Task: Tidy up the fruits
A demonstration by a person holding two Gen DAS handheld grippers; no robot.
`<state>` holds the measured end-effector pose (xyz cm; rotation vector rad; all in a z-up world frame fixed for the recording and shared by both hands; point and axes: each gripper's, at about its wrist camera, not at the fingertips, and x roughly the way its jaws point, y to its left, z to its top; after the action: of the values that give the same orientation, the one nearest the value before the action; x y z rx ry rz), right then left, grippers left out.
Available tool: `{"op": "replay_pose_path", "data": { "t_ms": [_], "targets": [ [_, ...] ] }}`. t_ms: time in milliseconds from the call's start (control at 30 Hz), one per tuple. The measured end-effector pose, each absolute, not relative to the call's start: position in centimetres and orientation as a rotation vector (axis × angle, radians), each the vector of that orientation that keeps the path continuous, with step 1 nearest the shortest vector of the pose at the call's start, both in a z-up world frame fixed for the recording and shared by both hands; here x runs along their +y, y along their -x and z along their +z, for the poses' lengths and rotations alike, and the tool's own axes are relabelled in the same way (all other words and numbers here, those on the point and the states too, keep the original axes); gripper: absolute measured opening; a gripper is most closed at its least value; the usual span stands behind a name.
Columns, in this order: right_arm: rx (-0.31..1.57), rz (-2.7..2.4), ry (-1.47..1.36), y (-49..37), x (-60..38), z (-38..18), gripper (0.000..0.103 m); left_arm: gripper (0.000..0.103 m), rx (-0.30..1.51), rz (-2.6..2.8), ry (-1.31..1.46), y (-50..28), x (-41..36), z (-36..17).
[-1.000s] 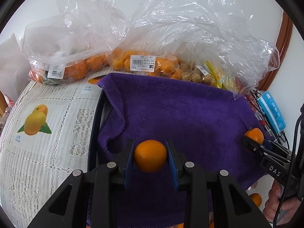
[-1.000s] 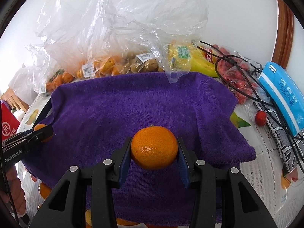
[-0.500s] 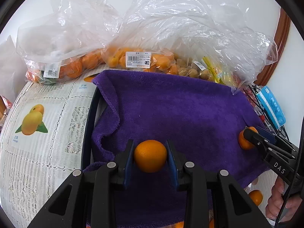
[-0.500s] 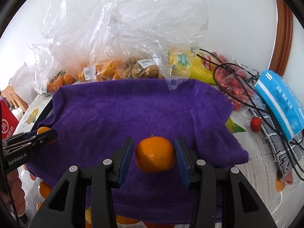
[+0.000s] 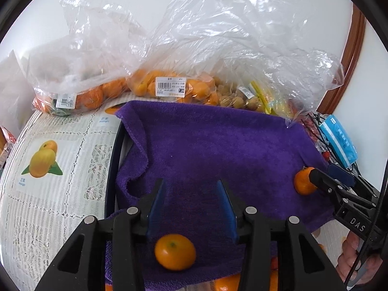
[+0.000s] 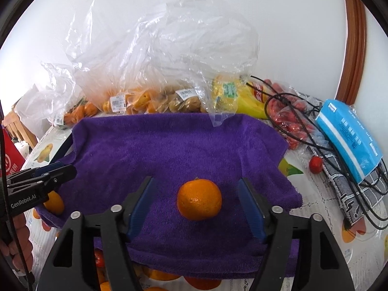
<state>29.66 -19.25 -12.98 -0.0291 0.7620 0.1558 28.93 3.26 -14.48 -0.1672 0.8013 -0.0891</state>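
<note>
A purple towel (image 5: 218, 150) covers a dark tray on the table; it also shows in the right wrist view (image 6: 169, 150). My left gripper (image 5: 191, 191) is open and empty above the towel's near left part. A small orange (image 5: 175, 251) lies on the towel below and behind its fingers. My right gripper (image 6: 197, 194) is open, with a second orange (image 6: 199, 199) resting on the towel between its fingers, touching neither. That orange (image 5: 303, 180) and the right gripper (image 5: 339, 189) show at the right of the left wrist view. The left gripper (image 6: 48, 174) shows at the left of the right wrist view.
Clear plastic bags of oranges and small fruits (image 5: 169, 87) stand behind the towel against the wall. A blue pack (image 6: 349, 135), black cables (image 6: 303, 126), a bag of red fruits and a loose red fruit (image 6: 315, 164) lie at the right. More oranges (image 6: 201, 282) lie under the towel's near edge.
Both grippers have opened and let go of their oranges, which now lie on the towel. The left gripper has moved forward past its orange.
</note>
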Motion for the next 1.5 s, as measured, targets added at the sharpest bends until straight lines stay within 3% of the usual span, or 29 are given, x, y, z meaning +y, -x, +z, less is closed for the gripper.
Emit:
{"op": "replay_pose_path", "data": {
  "t_ms": [100, 400, 967, 1500],
  "targets": [
    [0.756, 0.149, 0.014, -29.2, -19.2, -12.5, 0.071, 0.056, 0.779, -0.088, 0.152, -28.4, 3.0, -13.5],
    [0.711, 0.128, 0.051, -25.4, -18.4, -10.5, 0.071, 0.068, 0.728, -0.109, 0.121, -26.4, 1.9, -10.7],
    [0.794, 0.136, 0.054, -19.1, -18.2, -11.8, 0.071, 0.069, 0.772, -0.129, 0.083, -19.3, 2.7, -11.7],
    [0.823, 0.091, 0.034, -18.4, -16.9, -13.8, 0.071, 0.069, 0.817, -0.165, 0.099, -17.8, 5.0, -14.0]
  ]
}}
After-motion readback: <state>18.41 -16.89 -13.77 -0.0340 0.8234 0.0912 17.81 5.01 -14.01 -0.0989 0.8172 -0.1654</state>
